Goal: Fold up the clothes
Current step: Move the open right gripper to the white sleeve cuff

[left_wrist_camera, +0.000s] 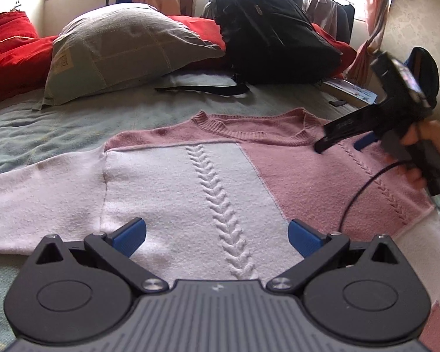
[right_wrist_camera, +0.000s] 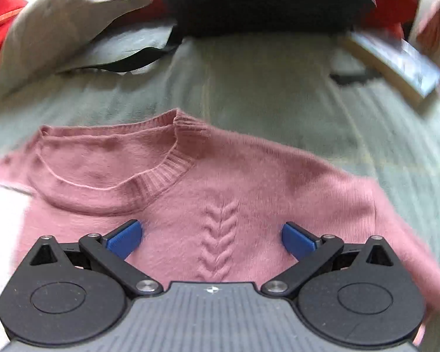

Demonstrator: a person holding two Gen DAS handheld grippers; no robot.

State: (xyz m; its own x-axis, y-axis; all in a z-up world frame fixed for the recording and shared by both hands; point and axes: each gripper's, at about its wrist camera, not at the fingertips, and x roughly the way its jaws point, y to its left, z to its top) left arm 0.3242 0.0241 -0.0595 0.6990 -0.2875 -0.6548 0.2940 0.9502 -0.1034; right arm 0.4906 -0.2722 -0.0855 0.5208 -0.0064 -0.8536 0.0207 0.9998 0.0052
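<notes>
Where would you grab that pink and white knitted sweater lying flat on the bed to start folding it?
Probably at the pink and white knitted sweater by its pink shoulder edge, beside the ribbed collar. The open right gripper is over that area. Come in from the right, low, since the knit lies flat on the green bedsheet and only its edge offers something to pinch.

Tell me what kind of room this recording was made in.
Most likely a bedroom: a pink and white sweater lies spread on a bed with a pillow at its head, and clothes hang on a rack by the window.
</notes>
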